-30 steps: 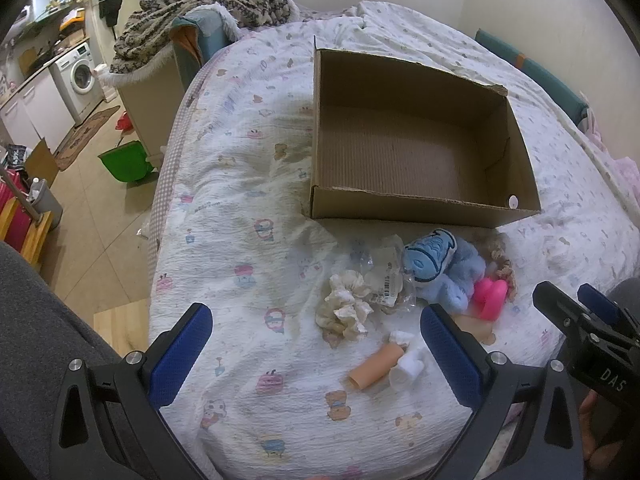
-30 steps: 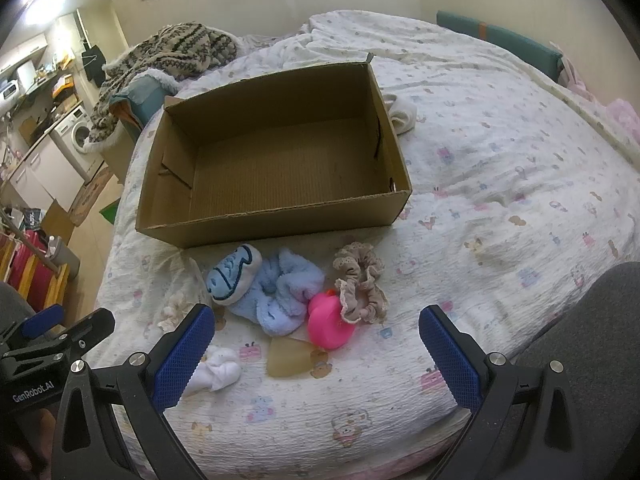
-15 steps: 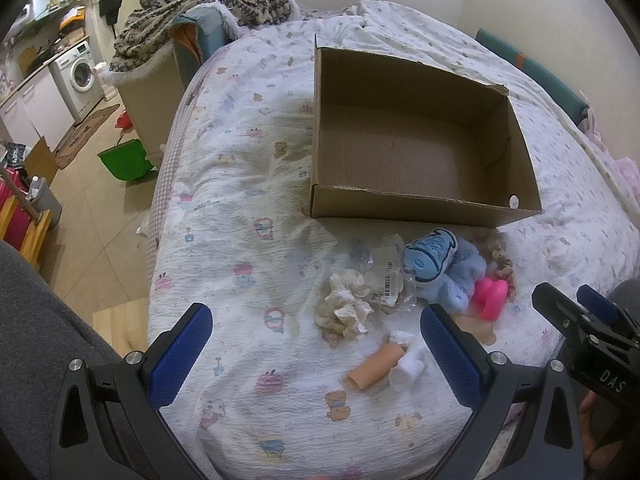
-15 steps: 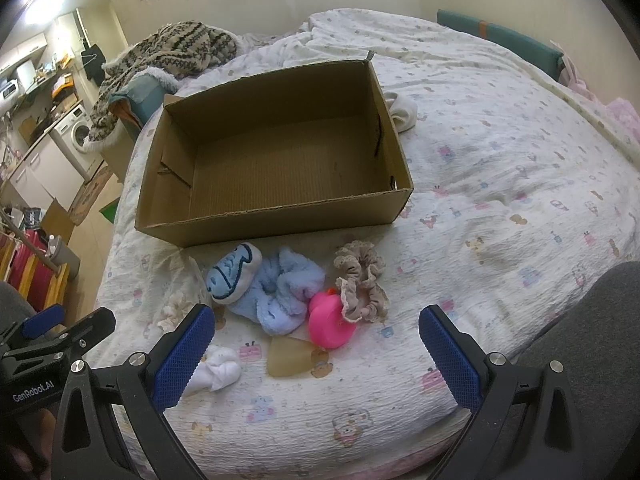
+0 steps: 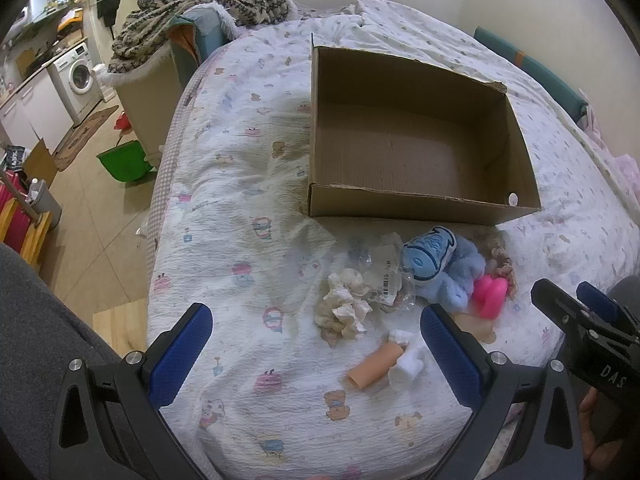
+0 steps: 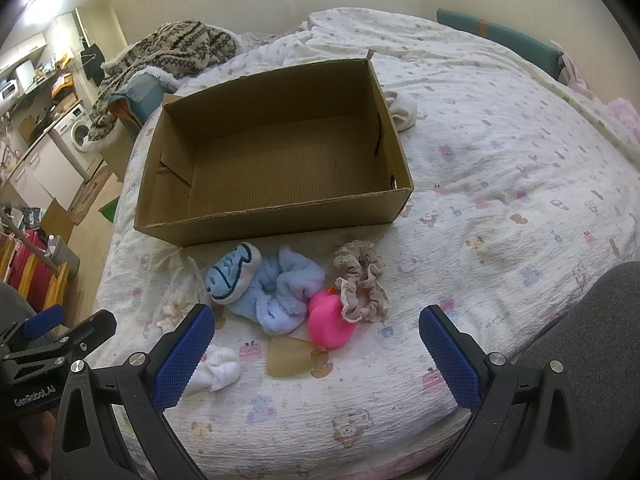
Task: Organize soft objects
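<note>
An empty cardboard box (image 5: 420, 204) (image 6: 276, 220) sits on the bed. In front of it lie a blue plush shoe (image 5: 426, 254) (image 6: 232, 274), a light blue scrunchie (image 6: 286, 294), a pink rubber duck (image 5: 490, 294) (image 6: 330, 320), a beige scrunchie (image 6: 362, 284), a cream scrunchie (image 5: 344, 306), a white sock bundle (image 6: 216, 372) (image 5: 406, 366) and a peach tube (image 5: 374, 368). My left gripper (image 5: 316, 352) is open and empty, near the cream scrunchie. My right gripper (image 6: 316, 348) is open and empty, just in front of the duck.
A clear plastic bag with a barcode label (image 5: 386, 280) lies among the items. A white cloth (image 6: 402, 112) lies beside the box's right wall. A patterned blanket (image 5: 200, 4) is piled at the bed's far left. The bed edge drops to the floor at left, by a green bin (image 5: 124, 160).
</note>
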A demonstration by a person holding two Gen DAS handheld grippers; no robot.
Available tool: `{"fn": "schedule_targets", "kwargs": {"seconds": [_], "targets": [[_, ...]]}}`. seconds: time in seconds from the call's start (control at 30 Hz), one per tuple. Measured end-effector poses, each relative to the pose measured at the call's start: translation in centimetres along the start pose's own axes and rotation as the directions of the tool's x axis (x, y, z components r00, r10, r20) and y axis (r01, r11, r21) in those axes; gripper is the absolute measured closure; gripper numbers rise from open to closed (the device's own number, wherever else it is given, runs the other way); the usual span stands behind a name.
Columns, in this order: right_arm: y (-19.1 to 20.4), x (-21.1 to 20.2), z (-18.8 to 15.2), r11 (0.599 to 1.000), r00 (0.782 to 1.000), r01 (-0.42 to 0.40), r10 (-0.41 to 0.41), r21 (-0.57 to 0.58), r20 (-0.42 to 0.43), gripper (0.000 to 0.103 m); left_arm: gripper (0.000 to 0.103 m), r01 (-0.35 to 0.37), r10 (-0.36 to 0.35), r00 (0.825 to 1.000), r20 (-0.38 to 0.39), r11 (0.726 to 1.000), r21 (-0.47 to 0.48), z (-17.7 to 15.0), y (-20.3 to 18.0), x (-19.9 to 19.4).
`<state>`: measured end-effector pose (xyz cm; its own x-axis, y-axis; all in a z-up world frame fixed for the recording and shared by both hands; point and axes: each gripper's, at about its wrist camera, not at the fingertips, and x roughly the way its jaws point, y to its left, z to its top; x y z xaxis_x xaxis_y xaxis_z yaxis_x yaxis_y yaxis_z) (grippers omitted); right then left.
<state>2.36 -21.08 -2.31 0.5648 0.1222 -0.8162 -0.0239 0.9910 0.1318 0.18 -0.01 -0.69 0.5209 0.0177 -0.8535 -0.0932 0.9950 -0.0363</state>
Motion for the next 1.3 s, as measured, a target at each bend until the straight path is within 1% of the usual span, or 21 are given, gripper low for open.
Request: {"fn": "schedule_targets", "kwargs": {"seconds": [0.17,0.3,0.4,0.47,0.6,0.7,0.8,0.87,0.9,0.93,1.0,1.03,1.07,1.13,1.2,1.27,1.3], "targets": [[-0.7,0.4,0.8,0.999,1.0,-0.002,0.003,0.035,-0.021,0.0,0.0,0.002,-0.002,1.0,-0.008,1.0,-0.019,0.2,0.3,0.1],[-1.9,0.5,2.3,0.998,0.999,-0.016,0.019,0.06,-0.035,0.0,0.0,0.0,0.0,1.0,-0.017,0.999,-0.034,0.2,0.7,0.2],[-3.4,0.8,4.0,0.995,0.996,-0.047,0.053,0.086,-0.065,0.0,0.0,-0.001,0.0,1.0,-0.017,0.999,-0.034,0.3,0.7,0.3],[-4.7,1.5,5.1,0.99,0.991,-0.07,0.083,0.121,-0.102,0.0,0.0,-0.002,0.001,1.0,-0.016,0.999,-0.034,0.3,0.7,0.3],[-7.4,3.8,6.6,0.975,0.97,-0.096,0.137,0.201,-0.202,0.0,0.0,0.002,-0.004,1.0,-0.024,0.998,-0.056,0.6,1.2,0.5],[-8.7,6.0,7.0,0.965,0.945,-0.101,0.17,0.243,-0.28,0.0,0.0,0.004,-0.008,0.999,-0.048,0.997,-0.077,0.9,1.7,0.8],[-9.2,8.1,6.6,0.952,0.918,-0.119,0.214,0.283,-0.334,0.0,0.0,-0.01,0.002,0.997,-0.08,0.996,-0.088,1.6,2.2,1.4],[-8.9,9.5,6.2,0.945,0.895,-0.13,0.242,0.299,-0.374,0.01,0.0,-0.016,0.007,0.995,-0.096,0.995,-0.1,2.4,2.7,1.9],[-8.7,10.2,5.9,0.945,0.886,-0.134,0.249,0.299,-0.39,0.012,0.0,-0.018,0.007,0.994,-0.105,0.994,-0.108,2.9,3.0,2.1],[-8.4,10.9,5.7,0.948,0.881,-0.135,0.248,0.289,-0.402,0.014,0.0,-0.022,0.009,0.993,-0.114,0.993,-0.113,3.3,3.2,2.4],[-7.8,12.1,5.2,0.959,0.881,-0.112,0.217,0.26,-0.421,0.014,0.0,-0.038,0.022,0.991,-0.129,0.993,-0.115,4.0,3.6,3.0],[-7.5,12.7,5.1,0.964,0.877,-0.101,0.203,0.246,-0.436,0.021,0.0,-0.044,0.028,0.99,-0.138,0.992,-0.115,4.3,3.8,3.2],[-7.3,13.3,4.9,0.966,0.87,-0.093,0.196,0.24,-0.452,0.032,0.0,-0.048,0.03,0.988,-0.151,0.992,-0.115,4.6,3.9,3.6],[-7.0,14.3,4.7,0.969,0.862,-0.086,0.188,0.23,-0.471,0.045,0.0,-0.042,0.021,0.981,-0.194,0.993,-0.107,5.1,4.0,4.7],[-6.9,14.7,4.7,0.973,0.865,-0.08,0.175,0.215,-0.471,0.05,0.0,-0.03,0.007,0.975,-0.224,0.994,-0.104,5.1,3.8,5.7],[-6.8,14.8,4.7,0.977,0.87,-0.076,0.164,0.201,-0.465,0.07,0.002,-0.015,-0.013,0.963,-0.268,0.995,-0.103,4.8,3.6,7.1],[-6.8,14.8,4.7,0.976,0.873,-0.078,0.164,0.201,-0.459,0.073,0.002,-0.001,-0.033,0.956,-0.291,0.993,-0.115,4.5,3.5,7.8]]}}
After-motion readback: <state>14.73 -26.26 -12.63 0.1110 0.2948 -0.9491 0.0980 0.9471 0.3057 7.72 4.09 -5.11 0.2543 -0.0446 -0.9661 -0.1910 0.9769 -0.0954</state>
